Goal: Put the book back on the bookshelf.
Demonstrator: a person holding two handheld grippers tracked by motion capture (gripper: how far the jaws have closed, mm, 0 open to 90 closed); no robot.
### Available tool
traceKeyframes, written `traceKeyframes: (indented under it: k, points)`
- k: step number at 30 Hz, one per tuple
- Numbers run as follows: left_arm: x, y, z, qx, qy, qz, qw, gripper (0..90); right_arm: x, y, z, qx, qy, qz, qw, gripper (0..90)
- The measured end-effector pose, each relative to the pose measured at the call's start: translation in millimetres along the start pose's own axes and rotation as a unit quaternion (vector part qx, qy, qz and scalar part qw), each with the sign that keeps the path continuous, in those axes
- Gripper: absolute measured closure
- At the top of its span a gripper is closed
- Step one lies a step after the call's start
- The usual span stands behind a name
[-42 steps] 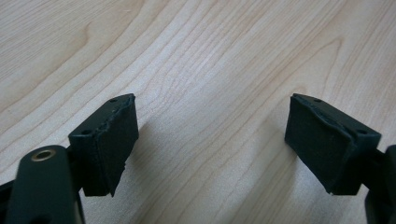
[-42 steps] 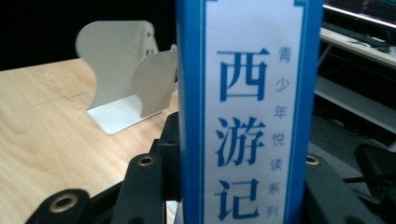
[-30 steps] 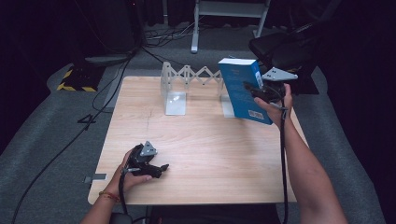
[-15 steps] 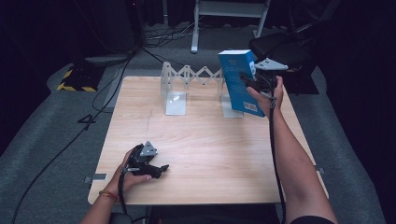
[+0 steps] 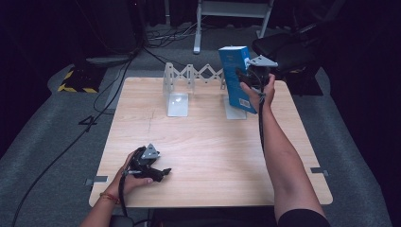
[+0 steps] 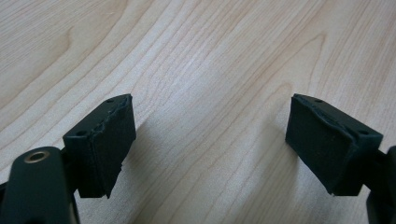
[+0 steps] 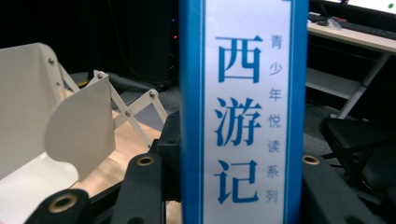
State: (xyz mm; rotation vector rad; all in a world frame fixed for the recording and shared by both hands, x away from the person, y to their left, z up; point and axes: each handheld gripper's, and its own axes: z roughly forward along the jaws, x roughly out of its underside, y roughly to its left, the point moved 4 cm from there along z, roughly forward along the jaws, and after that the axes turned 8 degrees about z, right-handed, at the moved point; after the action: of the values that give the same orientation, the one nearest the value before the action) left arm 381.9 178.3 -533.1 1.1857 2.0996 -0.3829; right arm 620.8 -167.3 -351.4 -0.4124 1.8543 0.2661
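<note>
High view: blue book [image 5: 238,78] upright, clamped in right hand-held gripper [image 5: 249,78] over white bookend [image 5: 233,109]

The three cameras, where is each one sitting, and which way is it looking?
High view: above the person's side, facing forward and down on the wooden table; both forearms, left gripper, right gripper.
Left gripper view: on the left gripper, looking down at bare table.
Right gripper view: on the right gripper, facing the blue book and white folding bookend.
Shared: high and right gripper views both show the book.
</note>
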Motion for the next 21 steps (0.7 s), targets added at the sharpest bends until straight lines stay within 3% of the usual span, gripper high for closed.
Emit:
traceKeyframes:
  k: [7, 13, 21]
  points:
    - [0.1, -0.8, -0.1, 0.002, 0.000, 0.002, 1.0000, 16.6, 16.6, 2.7, -1.7, 0.004, -0.039, 0.033, 0.9987, 61.8]
    - [0.1, -1.1, 0.0, 0.002, 0.000, 0.003, 1.0000, 16.6, 39.5, 4.0, -10.0, 0.001, -0.068, 0.036, 0.9970, 61.6]
    - [0.1, -1.6, -0.6, -0.001, 0.000, 0.006, 1.0000, 17.6, 54.7, 2.0, -26.9, -0.007, -0.071, 0.040, 0.9966, 60.9]
